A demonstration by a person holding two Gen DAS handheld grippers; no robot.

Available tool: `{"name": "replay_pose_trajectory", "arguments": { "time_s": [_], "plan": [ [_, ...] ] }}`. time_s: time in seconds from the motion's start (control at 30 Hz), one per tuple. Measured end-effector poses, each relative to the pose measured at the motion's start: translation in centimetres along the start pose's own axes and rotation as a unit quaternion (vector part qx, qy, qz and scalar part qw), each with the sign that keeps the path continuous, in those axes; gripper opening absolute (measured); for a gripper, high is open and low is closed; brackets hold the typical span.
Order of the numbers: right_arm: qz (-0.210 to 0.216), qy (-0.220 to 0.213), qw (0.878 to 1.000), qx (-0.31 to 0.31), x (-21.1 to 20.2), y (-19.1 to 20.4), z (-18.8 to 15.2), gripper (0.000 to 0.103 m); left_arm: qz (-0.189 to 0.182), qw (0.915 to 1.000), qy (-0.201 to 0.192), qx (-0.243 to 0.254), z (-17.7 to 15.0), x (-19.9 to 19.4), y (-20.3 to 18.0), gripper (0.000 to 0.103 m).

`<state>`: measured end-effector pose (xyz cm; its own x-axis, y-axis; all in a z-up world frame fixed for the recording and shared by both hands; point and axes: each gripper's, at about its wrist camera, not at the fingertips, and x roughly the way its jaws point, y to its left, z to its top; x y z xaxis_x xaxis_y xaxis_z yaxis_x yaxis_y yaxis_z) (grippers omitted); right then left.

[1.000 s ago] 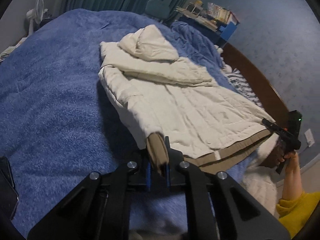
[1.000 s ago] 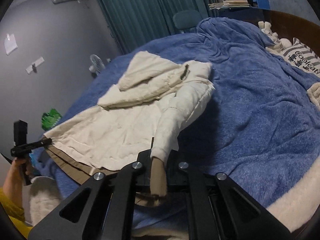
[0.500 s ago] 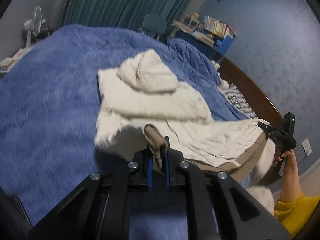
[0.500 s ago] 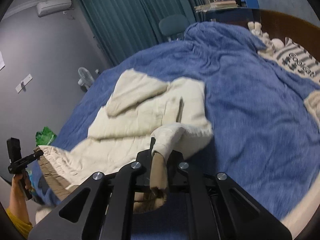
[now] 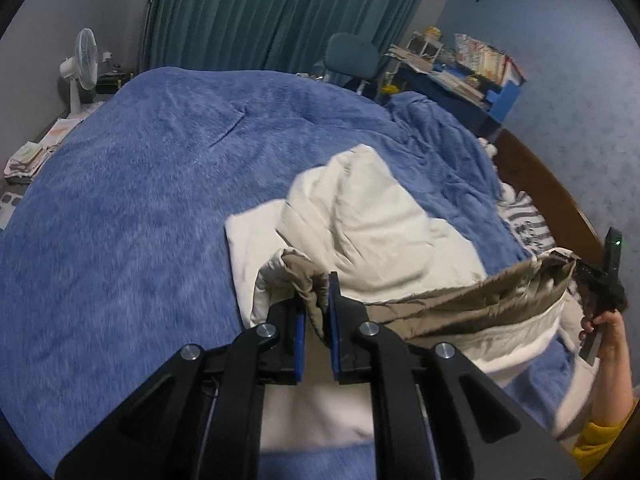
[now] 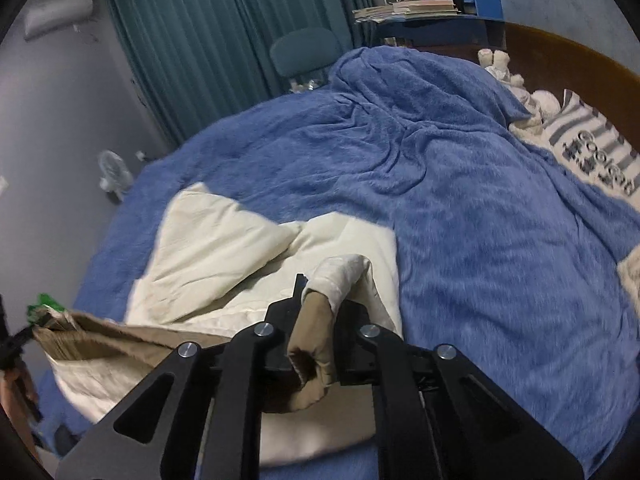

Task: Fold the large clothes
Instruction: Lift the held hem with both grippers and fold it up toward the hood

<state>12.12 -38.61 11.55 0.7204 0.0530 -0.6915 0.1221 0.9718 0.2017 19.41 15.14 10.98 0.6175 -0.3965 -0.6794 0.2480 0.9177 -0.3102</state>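
Gripping tan cuffs of the cream padded hooded coat [image 5: 372, 224]: left tool [image 5: 317, 308], right tool [image 6: 316, 312]; striped pillow [image 6: 592, 148] reads "cool".

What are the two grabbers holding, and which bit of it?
Both hold the cream coat: the left gripper and right gripper each pinch a tan sleeve cuff.

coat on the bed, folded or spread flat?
Partly folded: the coat's tan-lined hem is lifted over its body, not laid down.

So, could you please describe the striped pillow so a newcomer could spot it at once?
Find the bed with the blue blanket. At its head, against the brown headboard, lies the pillow. It alone has grey and white stripes with dark lettering.
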Motion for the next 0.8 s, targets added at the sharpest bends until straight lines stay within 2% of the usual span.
{"name": "replay_pose_trajectory", "arguments": {
  "time_s": [0.13,0.37,0.5,0.63,0.73,0.77,0.8],
  "plan": [
    [-0.030,0.010,0.999,-0.004,5.7,0.9,2.4,0.010,0.015,0.9998,0.013,-0.008,2.6,4.9,1.6,0.007],
    [-0.046,0.041,0.996,0.070,15.2,-0.8,5.5,0.014,0.039,0.9980,0.039,-0.032,7.1,13.4,3.9,0.011],
    [-0.052,0.063,0.992,0.097,19.0,-2.2,5.3,0.016,0.055,0.9960,0.062,-0.032,8.0,17.6,4.4,0.012],
    [-0.071,0.076,0.991,0.080,21.4,-1.9,3.9,0.018,0.068,0.9944,0.062,-0.051,7.3,20.1,4.8,0.012],
    [-0.048,0.075,0.992,0.094,21.5,-1.9,3.4,0.037,0.063,0.9937,0.055,-0.074,7.0,20.0,5.1,0.014],
    [-0.032,0.068,0.992,0.098,20.8,-1.8,3.5,0.057,0.056,0.9938,0.049,-0.083,7.0,19.4,5.2,0.017],
    [-0.024,0.060,0.993,0.097,20.1,-1.7,3.6,0.072,0.047,0.9941,0.041,-0.089,7.0,18.6,5.1,0.031]
  ]
}}
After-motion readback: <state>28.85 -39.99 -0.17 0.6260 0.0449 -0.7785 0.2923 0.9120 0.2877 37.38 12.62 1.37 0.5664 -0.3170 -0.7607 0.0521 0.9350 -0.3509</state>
